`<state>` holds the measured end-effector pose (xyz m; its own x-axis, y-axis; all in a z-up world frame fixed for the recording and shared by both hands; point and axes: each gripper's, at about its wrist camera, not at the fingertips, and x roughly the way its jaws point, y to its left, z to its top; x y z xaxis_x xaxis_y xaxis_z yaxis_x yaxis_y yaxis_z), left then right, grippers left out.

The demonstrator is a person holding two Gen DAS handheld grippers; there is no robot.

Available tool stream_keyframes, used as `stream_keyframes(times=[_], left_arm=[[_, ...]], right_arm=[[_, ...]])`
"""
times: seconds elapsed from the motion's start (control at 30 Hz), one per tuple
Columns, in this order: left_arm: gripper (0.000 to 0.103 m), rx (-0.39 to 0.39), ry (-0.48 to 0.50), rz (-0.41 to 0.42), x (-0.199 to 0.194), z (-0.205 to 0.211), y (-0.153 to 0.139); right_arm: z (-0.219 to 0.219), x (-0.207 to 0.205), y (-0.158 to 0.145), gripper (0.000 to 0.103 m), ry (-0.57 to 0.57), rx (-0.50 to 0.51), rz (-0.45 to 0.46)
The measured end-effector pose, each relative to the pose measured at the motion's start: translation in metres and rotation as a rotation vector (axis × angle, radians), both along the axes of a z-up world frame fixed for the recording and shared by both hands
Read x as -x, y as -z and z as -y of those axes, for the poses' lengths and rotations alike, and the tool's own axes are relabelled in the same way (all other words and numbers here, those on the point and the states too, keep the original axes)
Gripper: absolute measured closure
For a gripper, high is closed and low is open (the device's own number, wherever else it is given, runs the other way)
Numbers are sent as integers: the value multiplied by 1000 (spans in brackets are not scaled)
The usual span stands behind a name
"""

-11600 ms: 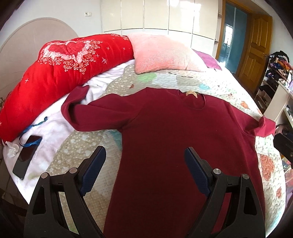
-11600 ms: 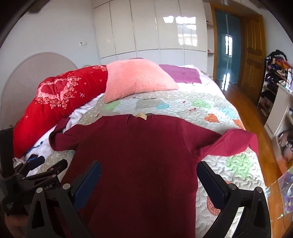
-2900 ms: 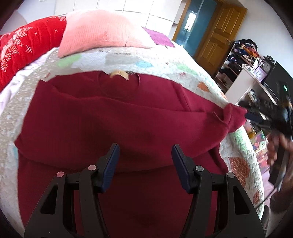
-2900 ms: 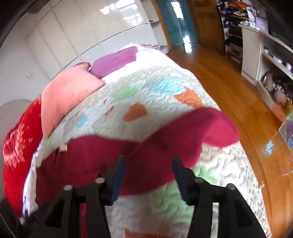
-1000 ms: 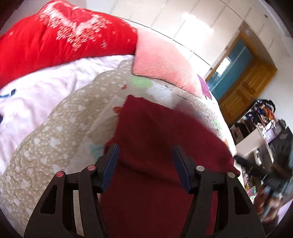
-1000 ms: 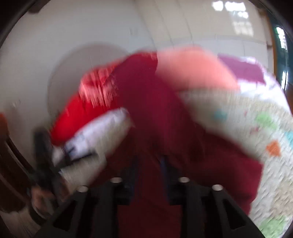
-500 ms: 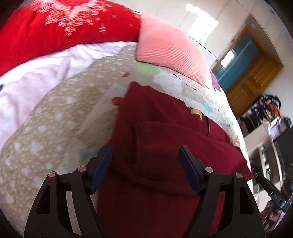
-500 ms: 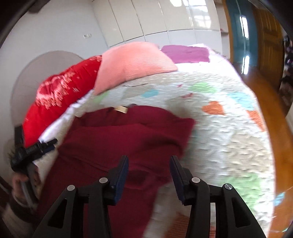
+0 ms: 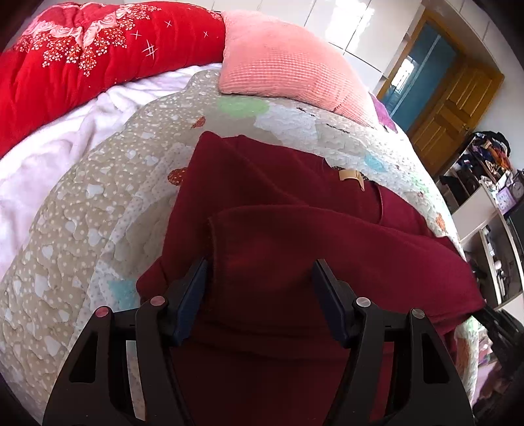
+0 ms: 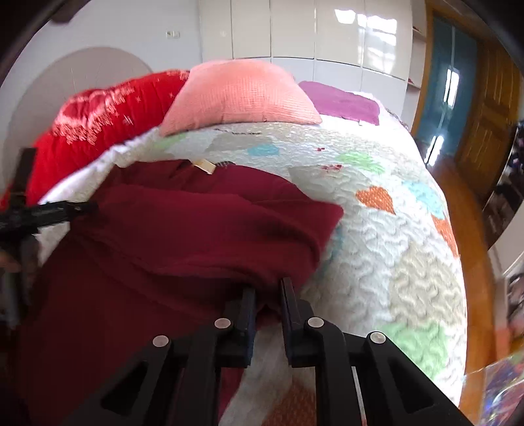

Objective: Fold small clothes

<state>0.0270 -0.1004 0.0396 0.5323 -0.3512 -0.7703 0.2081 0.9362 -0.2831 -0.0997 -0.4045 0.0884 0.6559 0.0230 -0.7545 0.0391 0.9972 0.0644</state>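
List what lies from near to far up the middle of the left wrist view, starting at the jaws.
Left gripper, open → folded-over sleeve of the maroon top → tan neck label → heart-patterned quilt → pink pillow → white wardrobe doors.

The dark red knit long-sleeved top (image 9: 294, 255) runs off the bottom edge of the left wrist view — its hem is out of sight. In the right wrist view its lower part (image 10: 108, 327) passes behind the black right gripper (image 10: 267, 295), whose jaws hide the fold of cloth between them. The red flowered quilt (image 10: 98, 121) is smeared there. The cluttered white shelf unit (image 9: 484, 203) holds things too small to tell.
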Motion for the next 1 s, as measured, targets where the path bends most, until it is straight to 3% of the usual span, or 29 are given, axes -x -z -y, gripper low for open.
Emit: stream_keyframes(times=[0.07,0.13,0.2,0.23,0.37,0.43,0.5,0.53,0.63,0.77,0.8,0.83,1.0], left_arm=[[38,-13,5,1,0,2,2],[38,-27,7,5,0,5,3],[38,-36,14,5,1,5,2],[38,-39,19,3,2,4,0],[38,-48,-4,46,8,-6,-16],[38,-26,-21,59,8,-12,-23],[38,-1,-26,57,9,-14,-25],[38,1,-25,55,10,-13,-25],[38,-26,-11,50,14,-11,-21],[38,-42,-5,18,14,-8,-10],[38,-43,-3,12,14,-8,-8],[38,-45,0,9,14,-7,-6],[38,-68,15,13,15,-3,5]], right_arm=[[3,16,-1,91,0,-21,-4],[9,26,11,101,-2,-57,-48],[15,27,37,103,47,-8,-136],[23,29,45,103,66,-53,-157],[45,46,17,101,123,-209,-35],[42,47,-3,88,110,-187,38],[28,40,-13,46,73,-154,55],[21,35,-13,44,68,-131,47],[5,15,5,44,100,-80,-40],[20,4,35,46,219,-261,-56],[26,2,39,65,248,-295,-37],[30,0,40,75,273,-276,-34],[25,8,35,77,263,-86,-59]])
